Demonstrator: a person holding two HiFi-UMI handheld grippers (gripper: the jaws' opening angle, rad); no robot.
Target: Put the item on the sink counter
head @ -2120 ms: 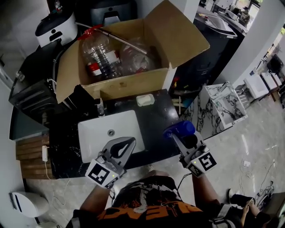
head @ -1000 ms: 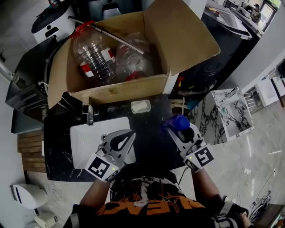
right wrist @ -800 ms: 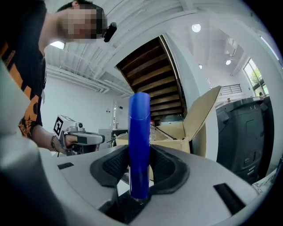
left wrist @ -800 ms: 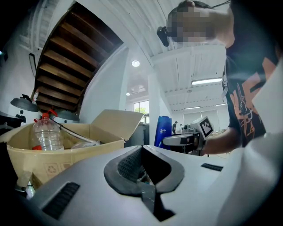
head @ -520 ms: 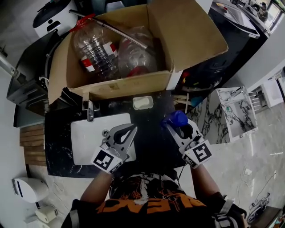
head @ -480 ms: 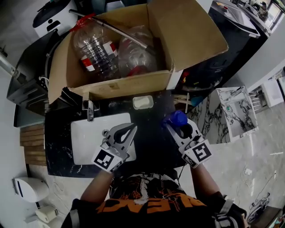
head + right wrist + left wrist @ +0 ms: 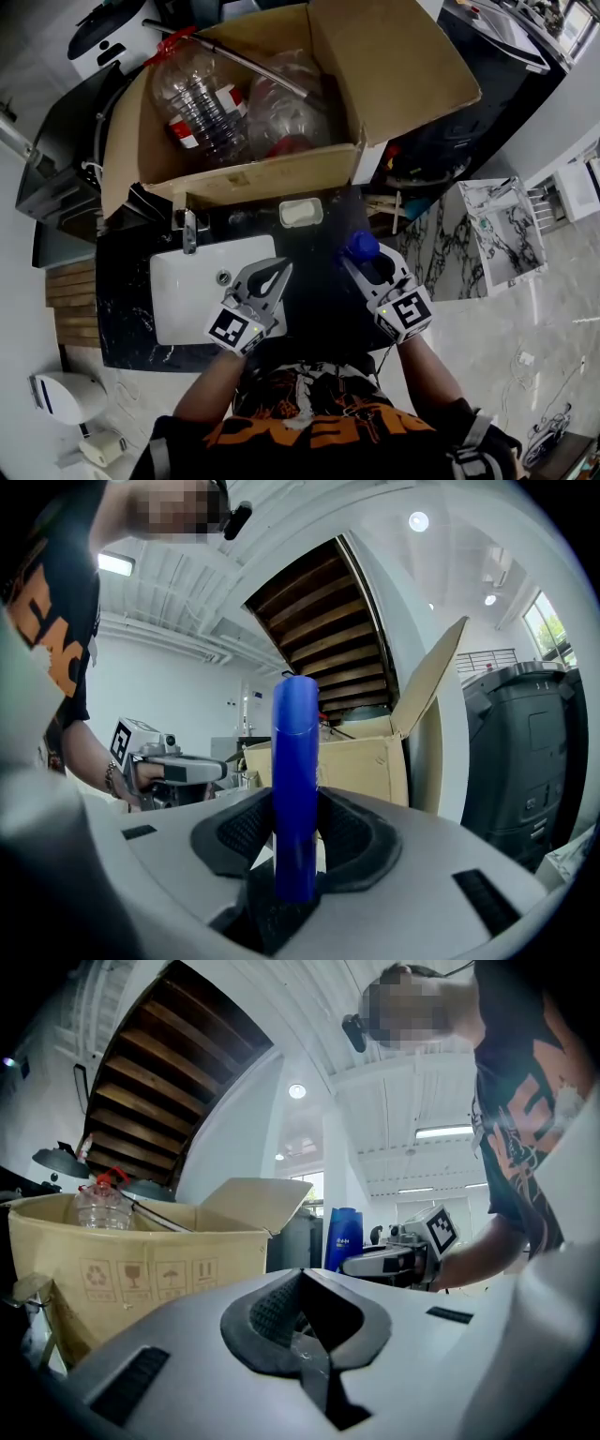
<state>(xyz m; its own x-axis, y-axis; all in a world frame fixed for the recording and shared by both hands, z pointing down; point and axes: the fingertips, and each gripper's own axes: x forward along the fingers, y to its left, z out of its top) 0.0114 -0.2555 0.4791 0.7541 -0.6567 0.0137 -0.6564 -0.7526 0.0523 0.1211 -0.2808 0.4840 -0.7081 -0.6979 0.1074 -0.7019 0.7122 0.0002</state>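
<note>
A tall blue bottle [image 7: 360, 246] stands upright between the jaws of my right gripper [image 7: 362, 259], which is shut on it above the right part of the black sink counter [image 7: 317, 274]. In the right gripper view the blue bottle [image 7: 295, 761] fills the gap between the pads. My left gripper [image 7: 283, 267] is shut and holds nothing, and it hovers over the right edge of the white basin [image 7: 187, 300]. From the left gripper view the blue bottle [image 7: 343, 1237] appears to the right, in front of the cardboard box [image 7: 131, 1260].
An open cardboard box [image 7: 253, 178] with large plastic bottles [image 7: 202, 103] stands behind the counter. A soap dish [image 7: 300, 213] and a faucet [image 7: 189, 230] sit at the counter's back edge. A marble-patterned stand [image 7: 502, 230] is on the right, beyond the counter's edge.
Both grippers have sunk toward the counter together. The blue bottle stays in the right one, and the left stays shut and empty.
</note>
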